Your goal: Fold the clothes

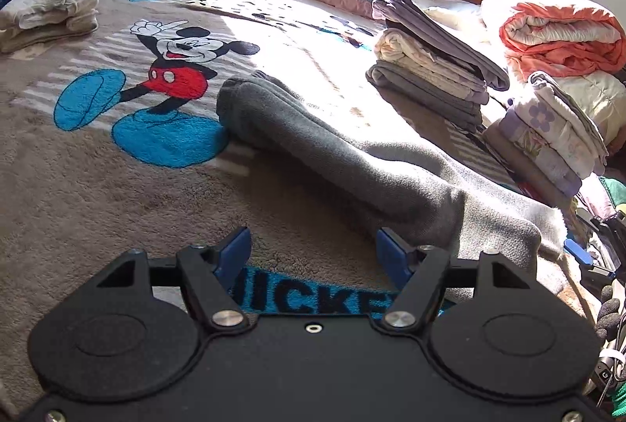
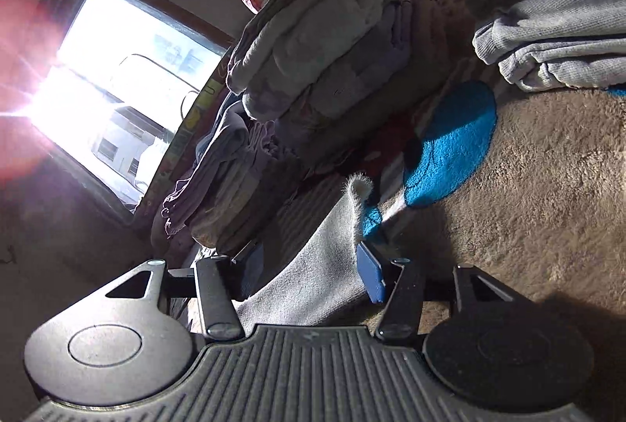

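Left gripper (image 1: 313,252) fingers apart, empty, low center over the Mickey blanket (image 1: 98,187); right gripper (image 2: 309,275) fingers apart around the grey sweatshirt (image 1: 352,164) edge, mid-frame: close fully on the edge first, then fold across without dragging 2 nearby folded stacks (image 1: 434,70).

Black left tongs (image 1: 313,254), blue pads (image 1: 234,252), silver screws, ribbed right tongs (image 2: 309,277)

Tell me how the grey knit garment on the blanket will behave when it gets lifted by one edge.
The grey garment will probably drape and sag: it already lies in soft rolls and folds on the blanket. Its fuzzy knit looks grippy, unlikely to slip from the right tool, whose fingers sit either side of an edge. It looks thick, so likely weighty for cloth.
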The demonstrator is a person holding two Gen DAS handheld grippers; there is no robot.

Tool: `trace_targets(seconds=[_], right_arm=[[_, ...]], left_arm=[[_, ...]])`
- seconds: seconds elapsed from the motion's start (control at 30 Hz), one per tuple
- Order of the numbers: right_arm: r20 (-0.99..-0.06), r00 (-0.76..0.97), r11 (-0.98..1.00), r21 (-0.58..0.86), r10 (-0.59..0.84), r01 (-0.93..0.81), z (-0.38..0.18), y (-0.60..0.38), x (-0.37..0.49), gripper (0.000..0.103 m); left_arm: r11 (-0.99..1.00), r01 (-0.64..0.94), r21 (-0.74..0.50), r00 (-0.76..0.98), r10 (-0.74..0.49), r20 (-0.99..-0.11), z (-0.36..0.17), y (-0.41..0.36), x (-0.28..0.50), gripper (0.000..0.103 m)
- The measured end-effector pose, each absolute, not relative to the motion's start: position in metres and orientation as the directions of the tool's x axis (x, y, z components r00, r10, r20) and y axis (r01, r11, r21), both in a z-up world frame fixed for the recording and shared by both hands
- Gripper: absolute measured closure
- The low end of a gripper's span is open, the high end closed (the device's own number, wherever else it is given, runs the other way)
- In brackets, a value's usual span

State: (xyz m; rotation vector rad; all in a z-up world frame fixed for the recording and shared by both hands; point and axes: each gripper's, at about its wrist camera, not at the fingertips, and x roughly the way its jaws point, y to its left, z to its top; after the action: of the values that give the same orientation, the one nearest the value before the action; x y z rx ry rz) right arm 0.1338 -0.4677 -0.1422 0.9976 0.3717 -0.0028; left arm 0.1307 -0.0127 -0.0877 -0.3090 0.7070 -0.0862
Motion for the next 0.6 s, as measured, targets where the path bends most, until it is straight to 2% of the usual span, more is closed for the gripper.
trace_targets(seconds=[0.07, 0.2, 0.33, 0.43, 0.6], right_arm=[[-0.329, 0.928, 0.586, 0.792, 0.177, 0.169, -0.141, -0.463, 0.129, 0.04], [-0.372, 0.897, 0.624, 0.766, 0.236, 0.154, -0.142, -0.452, 0.112, 0.04], [-0.399, 0.87, 0.631, 0.763, 0.289, 0.14, -0.143, -0.436, 0.088, 0.036], [-0.416, 0.852, 0.659, 0.743, 0.319, 0.116, -0.147, -0.419, 0.077, 0.033], [-0.42, 0.849, 0.702, 0.708, 0.321, 0.085, -0.156, -0.406, 0.08, 0.036]], left_arm=[[0.946, -0.055, -0.32, 0.762, -0.167, -0.625, -0.091, -0.001, 0.135, 0.033], [0.944, -0.086, -0.319, 0.776, -0.138, -0.616, -0.097, 0.021, 0.148, 0.033], [0.968, -0.049, -0.245, 0.794, -0.111, -0.597, -0.103, 0.039, 0.169, 0.033], [0.975, -0.006, -0.22, 0.798, -0.128, -0.589, -0.112, 0.05, 0.186, 0.033], [0.97, 0.054, -0.236, 0.785, -0.187, -0.59, -0.126, 0.056, 0.213, 0.033]])
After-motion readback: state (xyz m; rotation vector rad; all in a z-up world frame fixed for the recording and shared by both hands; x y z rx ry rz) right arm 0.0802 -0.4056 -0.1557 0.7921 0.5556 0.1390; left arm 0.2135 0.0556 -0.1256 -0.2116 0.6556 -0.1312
